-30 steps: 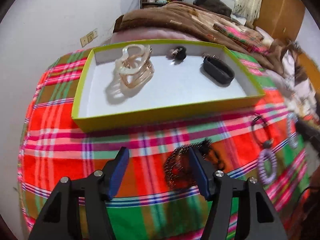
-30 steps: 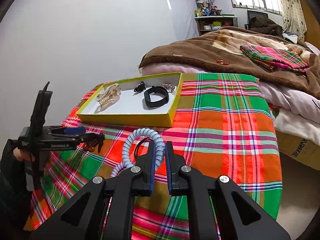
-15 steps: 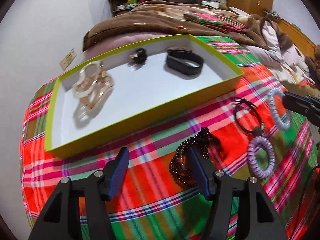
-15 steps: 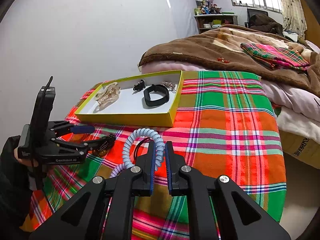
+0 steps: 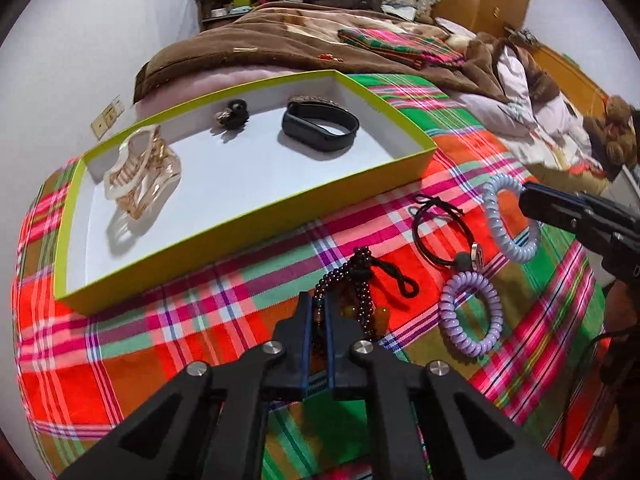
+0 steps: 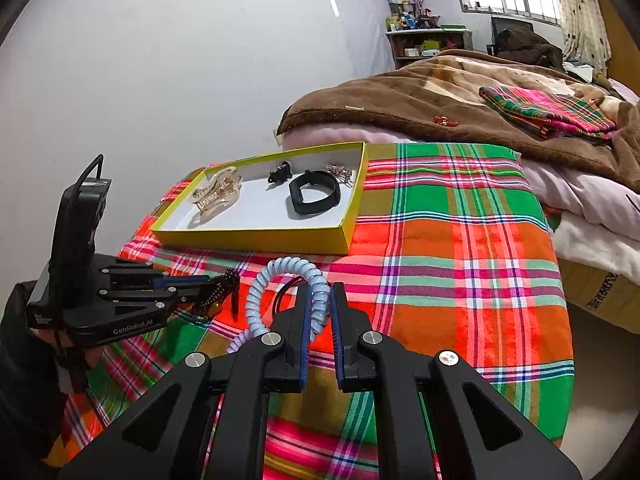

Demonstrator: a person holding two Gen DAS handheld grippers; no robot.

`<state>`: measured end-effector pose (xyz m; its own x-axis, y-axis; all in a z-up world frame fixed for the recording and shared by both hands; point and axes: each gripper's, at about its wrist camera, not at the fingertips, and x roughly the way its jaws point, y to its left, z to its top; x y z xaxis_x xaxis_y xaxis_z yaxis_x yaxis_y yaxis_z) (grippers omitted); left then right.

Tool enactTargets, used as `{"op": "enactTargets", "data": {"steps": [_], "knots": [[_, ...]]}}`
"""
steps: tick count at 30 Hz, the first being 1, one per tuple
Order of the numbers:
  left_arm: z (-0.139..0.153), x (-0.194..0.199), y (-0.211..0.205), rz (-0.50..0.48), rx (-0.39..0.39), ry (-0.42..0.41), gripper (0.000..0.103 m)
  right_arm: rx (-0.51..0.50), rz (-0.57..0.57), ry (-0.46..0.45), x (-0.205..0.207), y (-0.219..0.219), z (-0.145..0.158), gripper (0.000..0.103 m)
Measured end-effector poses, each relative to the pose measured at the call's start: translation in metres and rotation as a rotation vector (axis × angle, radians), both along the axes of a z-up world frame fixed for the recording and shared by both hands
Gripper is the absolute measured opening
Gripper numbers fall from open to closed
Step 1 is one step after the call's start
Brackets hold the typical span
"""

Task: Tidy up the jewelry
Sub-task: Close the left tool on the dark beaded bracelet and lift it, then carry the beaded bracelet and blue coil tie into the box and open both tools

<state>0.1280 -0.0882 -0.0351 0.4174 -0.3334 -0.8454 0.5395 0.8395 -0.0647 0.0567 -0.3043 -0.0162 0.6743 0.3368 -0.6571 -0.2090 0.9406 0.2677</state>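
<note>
1. Sorting is partly complete. In the left wrist view, the yellow-rimmed tray (image 5: 404, 160) fills the upper left and centre of the frame and holds four items.
2. Stored items, left to right: a translucent hair claw clip (image 5: 140, 176), a small dark hair tie with a charm (image 5: 232, 114), a black wristband (image 5: 320, 128), and a chain piece (image 5: 312, 99) at the back wall, partly hidden behind the wristband.
3. At lower centre, the left gripper (image 5: 316, 312) is clamped together on the dark beaded bracelet (image 5: 360, 280), which lies on the plaid cloth (image 5: 160, 328), outside the tray.
4. Right of centre, a black elastic hair tie (image 5: 440, 236) and a purple coil hair tie (image 5: 470, 312) lie loose on the cloth.
5. At the right edge, the right gripper (image 6: 319, 296) is closed on the pale blue coil hair tie (image 5: 506, 216), also outside the tray.
6. Remaining, by judgement: four items need transfer to the tray; two are gripped and ready.
</note>
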Motion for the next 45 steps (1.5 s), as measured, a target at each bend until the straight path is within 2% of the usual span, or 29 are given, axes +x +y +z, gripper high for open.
{"op": "enactTargets", "data": {"steps": [4, 15, 32, 45], "knots": [[0.002, -0.002, 0.007, 0.034, -0.033, -0.002, 0.006, 0.002, -0.001, -0.007, -0.001, 0.001, 0.002, 0.01], [0.032, -0.007, 0.023, 0.08, -0.101, -0.071, 0.006, 0.01, 0.011, -0.036, -0.001, 0.01, 0.013, 0.009], [0.058, -0.005, 0.042, 0.125, -0.142, -0.132, 0.006, 0.007, 0.018, -0.069, 0.005, 0.02, 0.027, 0.009], [0.079, 0.019, 0.045, 0.137, -0.175, -0.164, 0.006, -0.01, 0.023, -0.092, 0.036, 0.033, 0.039, 0.009]]}}
